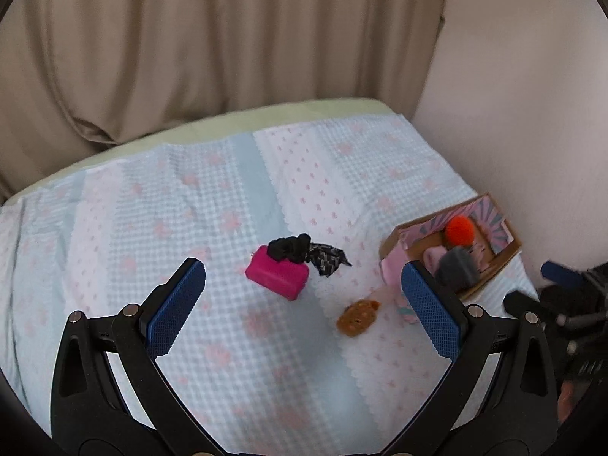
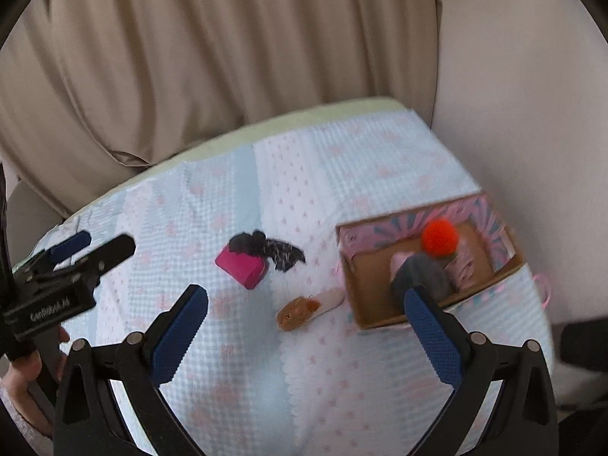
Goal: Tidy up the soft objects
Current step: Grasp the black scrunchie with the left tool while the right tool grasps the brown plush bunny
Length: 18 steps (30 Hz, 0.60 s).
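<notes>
A magenta pouch (image 1: 276, 276) lies mid-bed with a black scrunchie (image 1: 288, 249) and a black patterned cloth (image 1: 327, 259) against it. A brown plush (image 1: 357, 318) lies nearer, beside a pale pink item (image 2: 330, 298). A cardboard box (image 1: 494, 262) at the right holds an orange pompom (image 1: 459, 229), a grey soft item (image 1: 457, 266) and pink items. My left gripper (image 1: 304, 304) is open and empty above the bed. My right gripper (image 2: 306, 326) is open and empty, its right finger over the box (image 2: 370, 311). The pouch (image 2: 243, 266) and pompom (image 2: 439, 236) show there too.
The bed has a blue and white quilt with pink flowers (image 1: 228, 342). A beige curtain (image 1: 190, 57) hangs behind it and a pale wall (image 1: 532, 114) stands at the right. The left gripper (image 2: 91, 250) shows at the left in the right wrist view.
</notes>
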{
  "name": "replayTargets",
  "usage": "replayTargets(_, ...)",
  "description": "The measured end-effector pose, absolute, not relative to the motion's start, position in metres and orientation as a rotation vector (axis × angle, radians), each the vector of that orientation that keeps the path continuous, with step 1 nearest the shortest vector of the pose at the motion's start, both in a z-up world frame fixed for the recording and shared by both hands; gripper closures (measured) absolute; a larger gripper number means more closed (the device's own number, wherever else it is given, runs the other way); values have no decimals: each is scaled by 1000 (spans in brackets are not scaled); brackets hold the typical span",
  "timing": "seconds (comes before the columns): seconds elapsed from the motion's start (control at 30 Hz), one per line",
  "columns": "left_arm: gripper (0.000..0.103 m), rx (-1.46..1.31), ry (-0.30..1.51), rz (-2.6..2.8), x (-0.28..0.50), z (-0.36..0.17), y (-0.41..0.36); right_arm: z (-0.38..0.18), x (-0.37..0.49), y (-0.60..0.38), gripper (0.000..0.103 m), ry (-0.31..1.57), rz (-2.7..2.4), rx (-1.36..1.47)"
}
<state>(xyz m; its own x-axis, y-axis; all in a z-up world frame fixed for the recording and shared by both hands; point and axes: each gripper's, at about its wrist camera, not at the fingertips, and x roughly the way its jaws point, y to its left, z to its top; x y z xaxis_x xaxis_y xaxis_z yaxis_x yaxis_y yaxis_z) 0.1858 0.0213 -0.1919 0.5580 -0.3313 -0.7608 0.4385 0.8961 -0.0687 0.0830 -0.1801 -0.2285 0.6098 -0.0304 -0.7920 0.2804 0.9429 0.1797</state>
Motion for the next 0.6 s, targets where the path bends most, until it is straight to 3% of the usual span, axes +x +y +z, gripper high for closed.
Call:
replayTargets(0.4, 2, 210, 967, -566, 282, -333, -5, -380, 130, -145, 0, 985, -352, 454)
replayTargets(0.6, 8, 243, 981, -594, 318, -393, -26, -432, 149, -142, 0, 980, -445, 502)
